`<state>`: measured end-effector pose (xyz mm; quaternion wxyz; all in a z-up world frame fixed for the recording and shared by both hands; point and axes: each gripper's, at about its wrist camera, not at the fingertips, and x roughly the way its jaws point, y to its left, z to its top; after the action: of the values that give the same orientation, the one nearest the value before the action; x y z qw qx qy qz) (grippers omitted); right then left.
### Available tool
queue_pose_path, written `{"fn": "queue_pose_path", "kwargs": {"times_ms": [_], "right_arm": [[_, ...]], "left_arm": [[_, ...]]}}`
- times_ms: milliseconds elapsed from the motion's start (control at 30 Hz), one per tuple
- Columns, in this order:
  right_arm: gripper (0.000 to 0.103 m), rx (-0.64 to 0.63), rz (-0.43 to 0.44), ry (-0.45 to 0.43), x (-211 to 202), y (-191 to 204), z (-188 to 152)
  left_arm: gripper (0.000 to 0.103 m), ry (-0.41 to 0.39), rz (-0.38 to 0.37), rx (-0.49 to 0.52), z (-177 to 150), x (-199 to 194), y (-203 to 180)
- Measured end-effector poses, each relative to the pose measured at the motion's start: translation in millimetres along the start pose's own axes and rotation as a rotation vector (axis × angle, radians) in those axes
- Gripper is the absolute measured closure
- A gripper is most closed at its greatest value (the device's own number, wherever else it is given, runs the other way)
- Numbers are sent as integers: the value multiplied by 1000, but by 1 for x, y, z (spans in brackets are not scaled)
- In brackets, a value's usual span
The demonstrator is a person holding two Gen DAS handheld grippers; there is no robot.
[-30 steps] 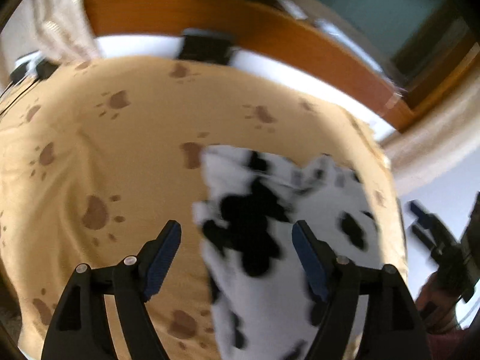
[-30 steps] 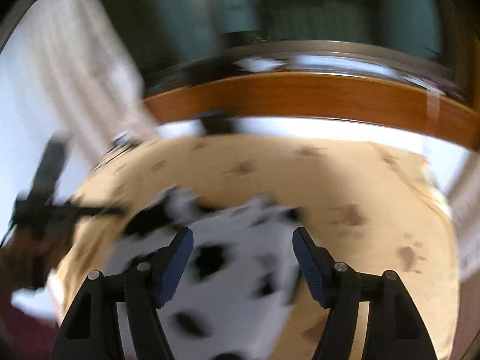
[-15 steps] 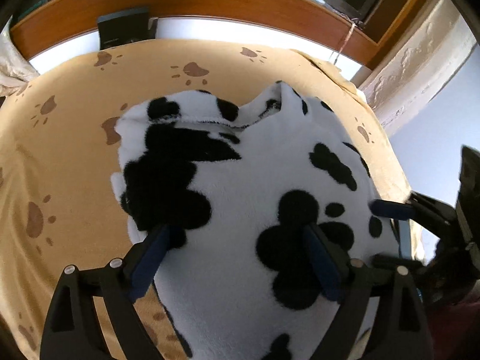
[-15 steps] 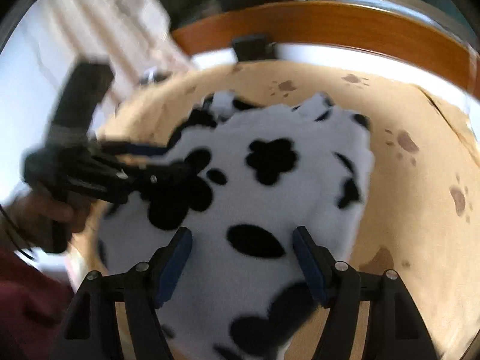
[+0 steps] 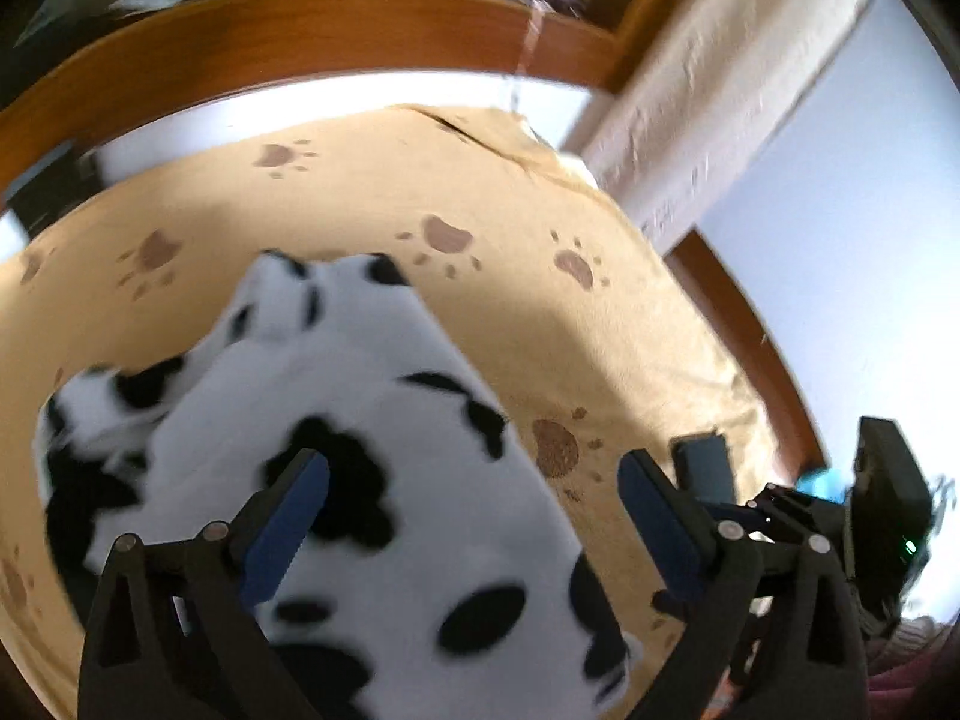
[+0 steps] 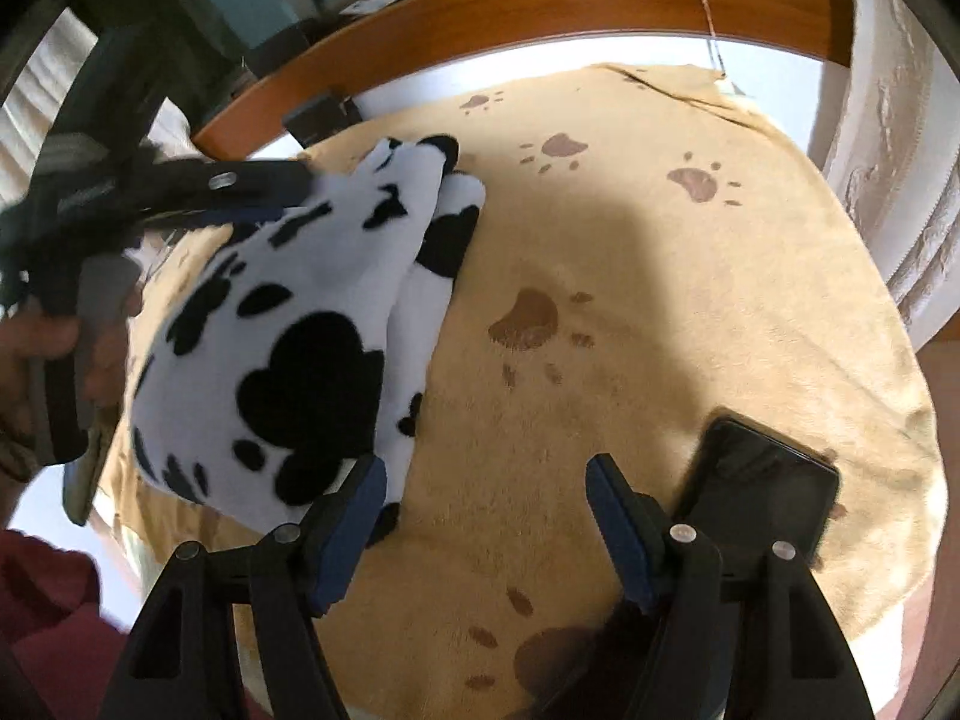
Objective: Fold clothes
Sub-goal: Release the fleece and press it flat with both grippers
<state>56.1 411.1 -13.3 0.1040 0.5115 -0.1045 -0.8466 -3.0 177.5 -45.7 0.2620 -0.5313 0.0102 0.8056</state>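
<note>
Cow-print garment [image 6: 282, 348] folded into a narrow bundle on the paw-print blanket [image 6: 660, 312], the fold judged largely done.

It lies at the left, its long axis run from near-left to far-right, the narrow end far. The left gripper [image 5: 474, 528] is opening above it, nothing pinched; the right gripper [image 6: 486, 516] is held wide, empty, beside a phone [image 6: 762, 486]. Only tidying seems left.
</note>
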Motion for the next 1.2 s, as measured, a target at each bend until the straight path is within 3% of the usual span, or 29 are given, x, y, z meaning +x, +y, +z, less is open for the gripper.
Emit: {"fn": "queue_pose_path", "kwargs": {"times_ms": [100,233,400,467,500,633,700,800,900,1000,1100,1167,1200], "right_arm": [[32,-44,21,14,16,7,2],[32,-196,74,107,33,35,-11],[32,-272,61,139,33,41,-29],[32,-294,42,137,28,40,-29],[32,-285,36,118,23,38,-27],[32,-176,87,-14,-17,24,-6],[32,-151,127,-63,-32,25,6],[24,-238,173,-73,-31,54,19],[23,-340,203,-48,-16,88,23],[23,-362,202,-3,9,100,24],[19,-379,124,45,30,97,24],[3,-365,82,93,47,86,22],[0,-321,97,125,55,75,21]], "left_arm": [[5,37,60,22,2,26,-2],[2,30,97,41,-7,40,-2],[1,27,225,165,-18,57,-21],[1,37,239,173,-16,57,-23],[1,41,221,159,-14,54,-21],[1,-40,-10,-70,-8,5,4],[1,-87,-41,-138,-7,-16,15],[1,-128,24,-146,-10,-41,23],[1,-133,181,-83,-17,-54,25],[1,-98,332,-62,-28,-54,31],[1,-61,356,-117,-36,-47,48],[1,-30,340,-166,-46,-42,60],[1,-20,337,-175,-50,-39,64]]}}
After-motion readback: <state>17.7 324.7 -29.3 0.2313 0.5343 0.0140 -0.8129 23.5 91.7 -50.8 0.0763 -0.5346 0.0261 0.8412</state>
